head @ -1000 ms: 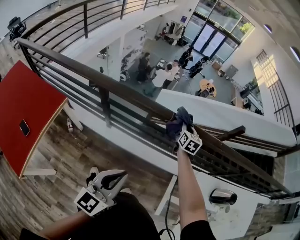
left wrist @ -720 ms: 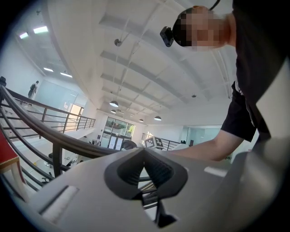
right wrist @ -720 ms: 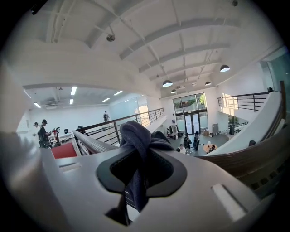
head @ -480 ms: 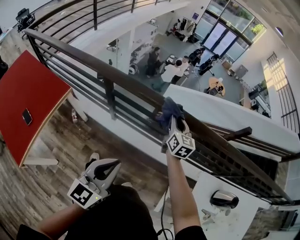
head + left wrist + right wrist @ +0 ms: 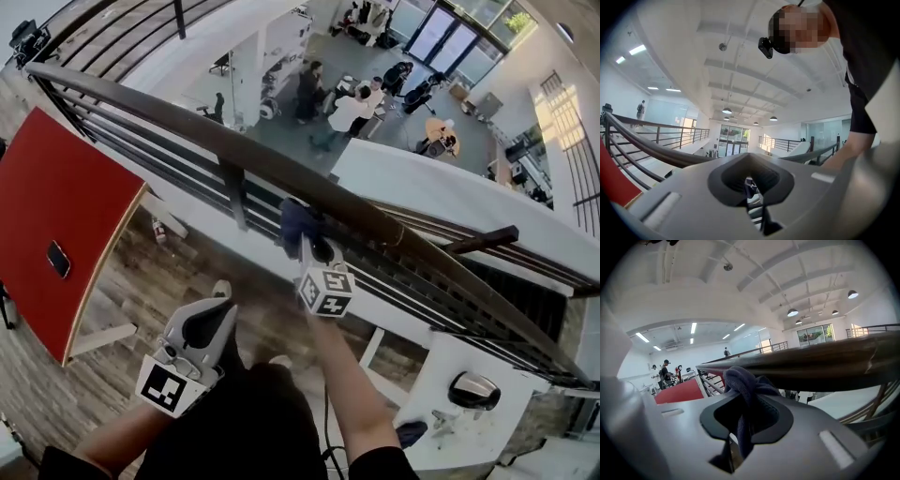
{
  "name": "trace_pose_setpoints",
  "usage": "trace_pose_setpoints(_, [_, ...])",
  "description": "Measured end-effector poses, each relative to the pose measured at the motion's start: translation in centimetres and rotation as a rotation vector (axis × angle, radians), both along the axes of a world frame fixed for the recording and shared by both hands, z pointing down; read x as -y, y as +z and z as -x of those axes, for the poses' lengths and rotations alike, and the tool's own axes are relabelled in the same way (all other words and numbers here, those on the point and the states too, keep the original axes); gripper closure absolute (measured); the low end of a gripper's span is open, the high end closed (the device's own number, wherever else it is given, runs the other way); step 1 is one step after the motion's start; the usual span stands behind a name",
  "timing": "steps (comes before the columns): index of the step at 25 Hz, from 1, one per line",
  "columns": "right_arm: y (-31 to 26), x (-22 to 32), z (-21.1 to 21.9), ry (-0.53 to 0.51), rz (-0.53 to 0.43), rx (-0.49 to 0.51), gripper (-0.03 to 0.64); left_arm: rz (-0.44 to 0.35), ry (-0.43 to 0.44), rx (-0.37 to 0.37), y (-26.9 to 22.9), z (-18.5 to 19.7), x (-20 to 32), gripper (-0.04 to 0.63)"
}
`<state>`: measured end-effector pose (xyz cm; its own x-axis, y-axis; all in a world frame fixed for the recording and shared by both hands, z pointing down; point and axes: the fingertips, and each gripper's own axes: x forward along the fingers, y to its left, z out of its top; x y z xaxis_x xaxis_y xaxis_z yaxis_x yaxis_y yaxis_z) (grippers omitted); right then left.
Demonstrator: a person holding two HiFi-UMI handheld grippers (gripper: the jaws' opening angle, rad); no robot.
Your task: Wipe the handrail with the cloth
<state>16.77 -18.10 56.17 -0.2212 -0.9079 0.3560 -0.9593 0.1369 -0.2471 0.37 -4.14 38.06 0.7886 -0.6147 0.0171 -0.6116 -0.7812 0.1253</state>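
Navy cloth point(image 5: 295, 223) gripped by right gripper point(image 5: 312, 246) at handrail point(image 5: 187, 139) edge; left gripper point(image 5: 220, 314) fingers together.

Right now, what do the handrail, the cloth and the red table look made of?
The handrail: brown streaked grain with a slight sheen, likely varnished wood, on dark posts that look like painted metal. The cloth: soft dark-blue fabric, matte, bunched in folds. The red table: smooth red top with a pale edge, probably laminate over plywood.

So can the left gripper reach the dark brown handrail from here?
Probably yes: the left gripper, shut and empty, hangs low with only open air between it and the dark brown handrail; the right gripper holds the dark blue cloth further along.
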Motion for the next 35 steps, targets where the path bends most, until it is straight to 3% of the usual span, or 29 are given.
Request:
trace_pose_setpoints(8, [6.6,6.1,5.9,0.076,0.105,-0.005,0.562,0.079,0.019,0.006,1.9,3.6,6.1,0.597])
trace_pose_setpoints(18, [10.7,10.1,6.8,0.189,0.217,0.035,0.563,0.151,0.032,0.038,3.2,6.1,11.4,0.596])
trace_pose_setpoints(27, [14.4,11.2,8.8,0.207,0.352,0.02,0.561,0.188,0.112,0.017,3.8,5.8,12.3,0.597])
trace_pose_setpoints(35, [15.3,11.2,8.0,0.202,0.381,0.073,0.561,0.192,0.112,0.065,4.4,5.1,11.7,0.596])
